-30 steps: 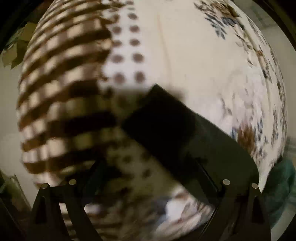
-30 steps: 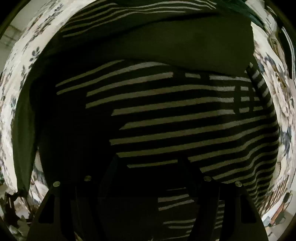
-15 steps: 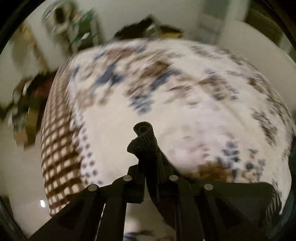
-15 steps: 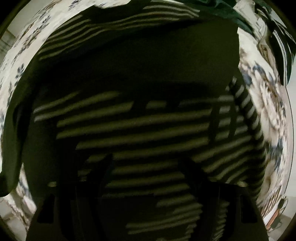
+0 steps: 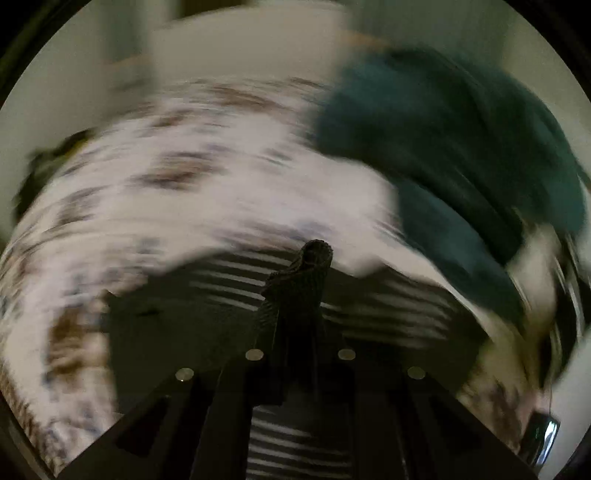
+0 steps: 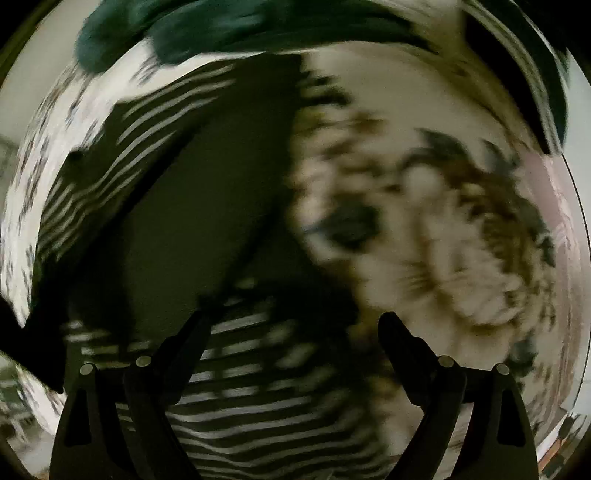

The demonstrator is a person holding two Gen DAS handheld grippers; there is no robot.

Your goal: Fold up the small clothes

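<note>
A dark striped garment (image 6: 177,206) with thin white stripes lies on a flowered bedspread (image 6: 461,229). My left gripper (image 5: 299,295) is shut on a bunched dark ribbed edge of that garment (image 5: 314,258), which sticks up between its fingers; the rest of the striped garment (image 5: 369,317) spreads below it. My right gripper (image 6: 295,325) stands open, pointing down over the garment's lower right edge, and nothing is between its fingers. Both views are blurred by motion.
A dark teal piece of clothing (image 5: 461,155) lies bunched on the bedspread (image 5: 184,192) beyond the striped garment, at the upper right in the left wrist view. It shows as teal cloth (image 6: 229,26) along the top of the right wrist view. Pale floor rims the bed.
My left gripper closed on the garment's ribbed edge and swung with it toward the teal clothing. My right gripper opened wider and slid right, from over the garment's middle to its edge.
</note>
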